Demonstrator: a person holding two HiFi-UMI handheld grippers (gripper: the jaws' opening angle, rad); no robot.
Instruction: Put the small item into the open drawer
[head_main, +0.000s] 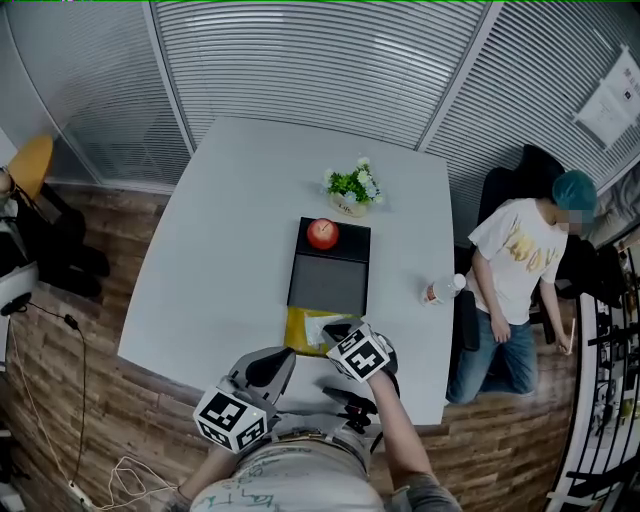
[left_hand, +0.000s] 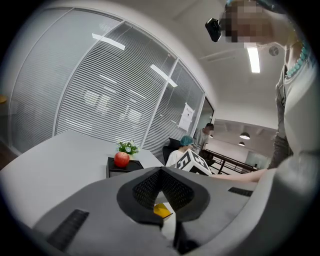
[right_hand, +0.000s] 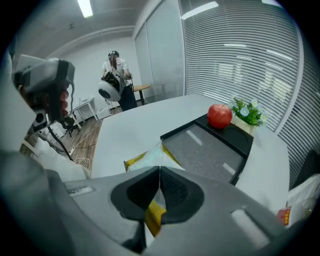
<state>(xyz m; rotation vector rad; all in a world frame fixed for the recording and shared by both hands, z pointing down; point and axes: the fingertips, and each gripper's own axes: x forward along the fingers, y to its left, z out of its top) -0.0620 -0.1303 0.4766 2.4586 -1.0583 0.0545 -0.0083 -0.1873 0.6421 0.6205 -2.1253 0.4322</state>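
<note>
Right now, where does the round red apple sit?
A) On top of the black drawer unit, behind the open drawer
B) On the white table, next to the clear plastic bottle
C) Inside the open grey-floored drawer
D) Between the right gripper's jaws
A: the round red apple rests on the flat top of the black drawer unit, just behind the open drawer and not inside it.

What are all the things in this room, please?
table: one, white, centre.
drawer unit: one, black, mid-table, drawer open.
apple: one, red, on the drawer unit.
potted plant: one, green, behind the unit.
packet: one, yellow, at the open drawer's front.
bottle: one, white-capped, table's right edge.
seated person: one, white shirt, right of the table.
right hand-held gripper: one, grey, shut on the packet.
left hand-held gripper: one, grey, jaws together, beside the packet.
</note>
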